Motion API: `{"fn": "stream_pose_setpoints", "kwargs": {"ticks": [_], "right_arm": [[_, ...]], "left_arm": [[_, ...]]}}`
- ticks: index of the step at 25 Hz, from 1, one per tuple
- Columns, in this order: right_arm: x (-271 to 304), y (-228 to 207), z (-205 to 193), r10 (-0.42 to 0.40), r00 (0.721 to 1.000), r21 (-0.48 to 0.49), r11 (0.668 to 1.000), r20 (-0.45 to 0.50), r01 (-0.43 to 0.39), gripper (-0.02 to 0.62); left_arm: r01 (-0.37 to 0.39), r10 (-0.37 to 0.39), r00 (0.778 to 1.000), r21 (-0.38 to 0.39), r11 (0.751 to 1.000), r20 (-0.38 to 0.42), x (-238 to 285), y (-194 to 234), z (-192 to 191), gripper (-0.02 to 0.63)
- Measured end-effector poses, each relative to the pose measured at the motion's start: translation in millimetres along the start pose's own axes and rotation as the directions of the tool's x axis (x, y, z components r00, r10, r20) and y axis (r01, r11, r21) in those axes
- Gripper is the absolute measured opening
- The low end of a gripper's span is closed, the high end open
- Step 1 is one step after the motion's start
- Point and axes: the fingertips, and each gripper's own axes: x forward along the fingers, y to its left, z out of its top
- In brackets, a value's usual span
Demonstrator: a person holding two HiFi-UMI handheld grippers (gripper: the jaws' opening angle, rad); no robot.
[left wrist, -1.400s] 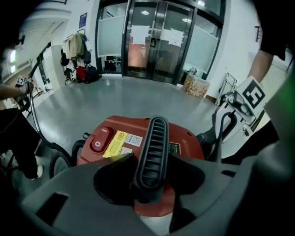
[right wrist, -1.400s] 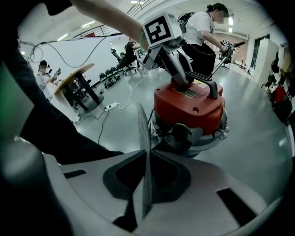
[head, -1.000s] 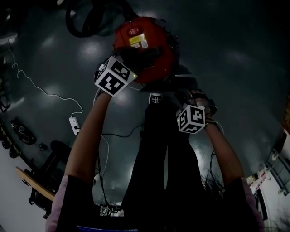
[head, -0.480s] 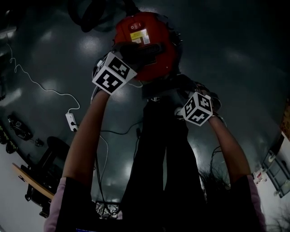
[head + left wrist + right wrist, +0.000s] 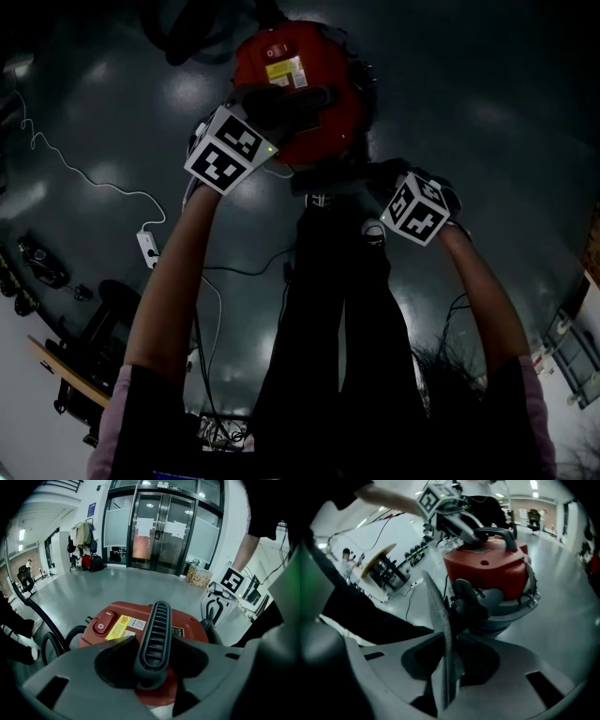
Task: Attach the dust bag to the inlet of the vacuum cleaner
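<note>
L gripper (image 5: 151, 665) is clamped on the black ribbed handle (image 5: 157, 630) atop the red vacuum cleaner (image 5: 330, 129), which sits on the grey floor (image 5: 487, 122) at top centre of head view.

R gripper (image 5: 447, 667) is lower right of the vac in that view, w/ its jaws opening. The dust bag (image 5: 440, 616) stands edge-on between them as a thin grey sheet, and I see dark gaps either side, so the pads aren't pressing it. The bag's upper part is right beside a black fitting (image 5: 467, 603) low on the vac's side. Can't tell if it's seated there.

My legs (image 5: 337, 309) run down mid-frame. White power strip (image 5: 147, 249) is on the floor at left.
</note>
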Motion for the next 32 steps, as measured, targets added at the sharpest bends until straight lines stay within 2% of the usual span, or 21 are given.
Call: {"fn": "stream_pose_setpoints", "kwargs": {"ticks": [3,5,7,9,12,15,16,17,18,19,20,21,22,23,24,25,27,28,29,30,32], "right_arm": [[3.9,4.9,-9.8,-0.027,0.987,-0.231,0.973,-0.157,-0.01,0.098],[6.8,4.5,-11.7,-0.031,0.98,-0.256,0.966,-0.196,-0.021,0.097],[8.4,3.6,-8.9,-0.04,0.983,-0.198,0.98,-0.178,0.004,0.075],[8.0,3.0,-7.5,-0.126,0.982,-0.213,0.972,-0.14,0.094,0.071],[8.1,4.0,-7.2,-0.276,0.957,-0.342,0.91,-0.085,0.232,0.071],[8.0,2.1,-7.6,-0.323,0.942,-0.427,0.867,-0.09,0.256,0.071],[8.5,1.3,-7.3,-0.318,0.943,-0.429,0.869,-0.101,0.247,0.071],[9.6,0.6,-7.2,-0.295,0.948,-0.377,0.897,-0.117,0.232,0.071],[10.8,-0.5,-7.7,-0.251,0.959,-0.249,0.945,-0.134,0.213,0.071],[11.8,-2.4,-9.2,-0.193,0.971,-0.053,0.981,-0.139,0.187,0.071],[12.4,-4.7,-11.7,-0.134,0.983,0.167,0.974,-0.126,0.155,0.071],[13.0,-6.8,-15.1,-0.091,0.991,0.354,0.927,-0.099,0.121,0.071],[13.3,-8.4,-18.6,-0.067,0.995,0.477,0.874,-0.072,0.093,0.071],[13.3,-9.4,-21.1,-0.058,0.997,0.535,0.841,-0.055,0.078,0.071],[12.9,-10.3,-21.7,-0.061,0.997,0.536,0.84,-0.052,0.079,0.071],[12.1,-11.2,-19.6,-0.078,0.995,0.47,0.877,-0.066,0.1,0.071],[11.2,-12.3,-11.1,-0.167,0.978,0.104,0.978,-0.122,0.18,0.076],[11.7,-12.3,-8.3,-0.212,0.967,-0.085,0.976,-0.139,0.202,0.084],[12.4,-12.8,-7.6,-0.228,0.963,-0.17,0.964,-0.145,0.203,0.089],[12.9,-14.3,-8.3,-0.211,0.967,-0.144,0.971,-0.144,0.191,0.089],[13.2,-16.7,-9.5,-0.135,0.983,0.059,0.988,-0.122,0.143,0.087]], "left_arm": [[-0.004,0.004,1.0,0.001,1.0,0.002,-1.5,0.4,-0.3,0.201],[-0.006,0.006,1.0,0.001,1.0,0.003,-1.7,1.4,-0.7,0.202],[-0.006,0.006,1.0,0.0,1.0,0.008,-1.0,1.6,-0.8,0.202],[-0.006,0.006,1.0,0.0,1.0,0.014,-0.3,1.4,-0.7,0.202],[-0.01,0.01,1.0,0.0,1.0,0.025,-0.2,1.6,-1.1,0.202],[-0.012,0.012,0.999,0.002,1.0,0.038,0.1,2.0,0.8,0.202],[-0.013,0.013,0.999,0.003,1.0,0.042,-0.2,2.4,1.3,0.202],[-0.013,0.013,0.999,0.003,1.0,0.045,-0.7,2.6,1.2,0.202],[-0.014,0.014,0.999,0.002,1.0,0.045,-1.2,2.7,0.6,0.202],[-0.015,0.015,0.999,0.001,1.0,0.044,-1.6,2.7,-0.2,0.202],[-0.016,0.016,0.999,0.001,1.0,0.042,-1.6,2.7,-0.7,0.202],[-0.015,0.015,0.999,0.0,1.0,0.04,-1.3,2.6,-1.0,0.202],[-0.014,0.014,0.999,-0.001,1.0,0.039,-0.7,2.3,-1.0,0.202],[-0.012,0.012,0.999,-0.001,1.0,0.039,0.0,1.8,-0.9,0.202],[-0.01,0.01,0.999,-0.001,1.0,0.04,0.4,1.4,-0.9,0.202],[-0.011,0.011,0.999,0.0,1.0,0.042,0.4,1.5,-0.8,0.202],[-0.014,0.013,0.999,0.001,1.0,0.044,-0.8,2.0,-1.0,0.202],[-0.014,0.014,0.999,0.001,1.0,0.044,-1.2,1.8,-1.1,0.203],[-0.014,0.014,0.999,0.001,1.0,0.046,-1.2,1.6,-0.9,0.202],[-0.014,0.014,0.999,0.001,1.0,0.049,-0.8,1.8,-0.4,0.202],[-0.016,0.016,0.998,0.003,1.0,0.054,-0.7,3.3,0.3,0.202]]}}
